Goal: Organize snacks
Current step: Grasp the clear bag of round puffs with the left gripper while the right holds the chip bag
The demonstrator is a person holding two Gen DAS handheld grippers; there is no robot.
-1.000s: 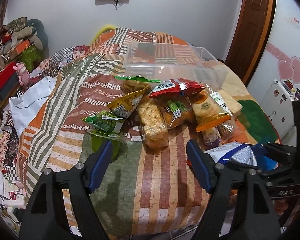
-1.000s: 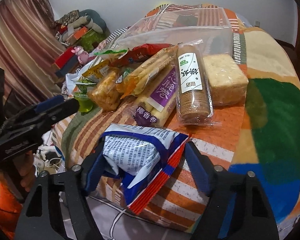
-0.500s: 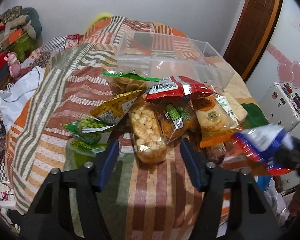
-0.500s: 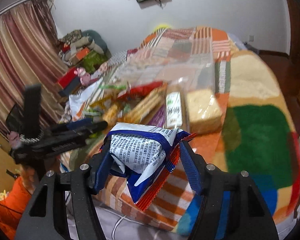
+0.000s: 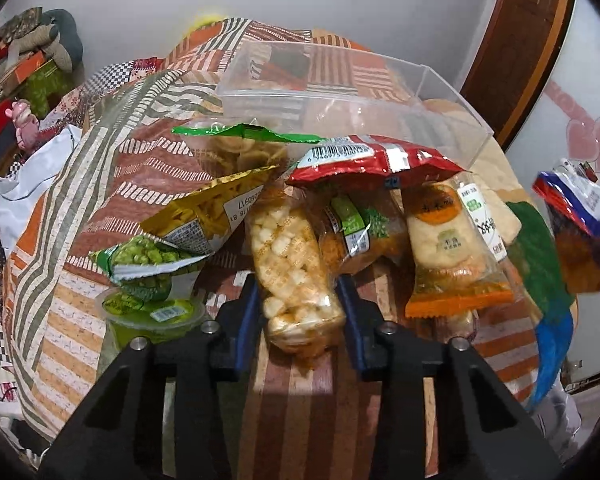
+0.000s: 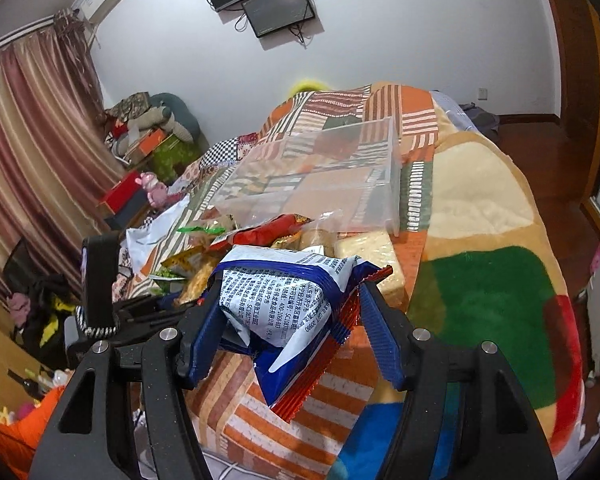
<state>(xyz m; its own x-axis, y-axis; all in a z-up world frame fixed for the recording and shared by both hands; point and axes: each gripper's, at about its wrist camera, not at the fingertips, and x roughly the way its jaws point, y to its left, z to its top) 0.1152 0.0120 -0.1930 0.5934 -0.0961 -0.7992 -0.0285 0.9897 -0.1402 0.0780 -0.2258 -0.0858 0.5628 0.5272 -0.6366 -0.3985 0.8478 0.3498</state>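
Observation:
Several snack packs lie in a heap on the patchwork bed cover, in front of a clear plastic bin (image 5: 340, 92). My left gripper (image 5: 298, 316) has its blue pads on both sides of a clear pack of small pale crackers (image 5: 288, 264), touching or nearly touching it. My right gripper (image 6: 290, 328) is shut on a blue, white and red snack bag (image 6: 284, 304) and holds it in the air above the bed's near edge; that bag also shows at the right of the left wrist view (image 5: 580, 216). The bin (image 6: 324, 176) shows empty beyond the heap.
Around the cracker pack lie a red bag (image 5: 380, 160), a yellow bag (image 5: 216, 208), a green pea bag (image 5: 148, 260), a green cup (image 5: 152, 320) and an orange-edged pack (image 5: 448, 252). A pale block pack (image 6: 372, 256) lies by the bin. Clutter lines the left wall.
My right gripper has lifted the blue bag off the bed and raised it. My left gripper has moved forward and narrowed around the pale cracker pack.

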